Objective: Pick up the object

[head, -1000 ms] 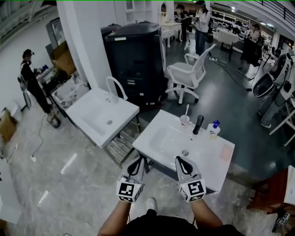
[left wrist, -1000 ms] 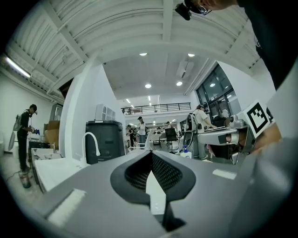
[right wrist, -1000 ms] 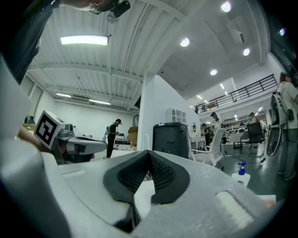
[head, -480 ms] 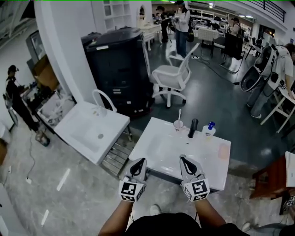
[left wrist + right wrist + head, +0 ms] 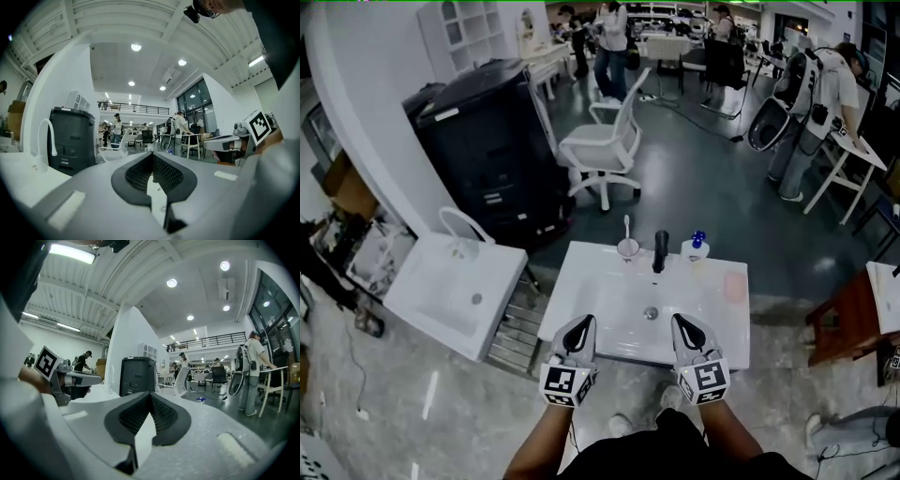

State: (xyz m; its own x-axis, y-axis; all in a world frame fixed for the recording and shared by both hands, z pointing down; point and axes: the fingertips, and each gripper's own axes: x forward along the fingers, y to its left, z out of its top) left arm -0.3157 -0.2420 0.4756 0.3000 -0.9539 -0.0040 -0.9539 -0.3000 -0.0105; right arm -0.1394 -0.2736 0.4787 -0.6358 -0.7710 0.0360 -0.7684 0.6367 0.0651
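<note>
My left forearm [image 5: 534,442] comes up from the near edge, angled slightly inward, and carries the left gripper [image 5: 579,324] level, pointing far. Its marker cube [image 5: 566,384] sits near me and its tips lie over the near rim of the sink [image 5: 591,281]. The two pads are pressed together, with nothing between them.

Things that could be picked up stand along the sink's far rim, well apart from both grippers. From left to right they are a cup [image 5: 628,248] with a stick standing in it, a black tap [image 5: 660,251] and a bottle [image 5: 695,247] with a blue cap. A pink pad [image 5: 733,286] lies flat on the right side. I cannot tell which of these is the one meant. The drain [image 5: 651,313] lies between my two grippers and a little beyond their tips.

My right forearm [image 5: 724,439] mirrors the left one. The right gripper [image 5: 682,324] is also level and points far, roughly parallel to the left, with its tips over the same near rim. Its pads meet too and grip nothing.
</note>
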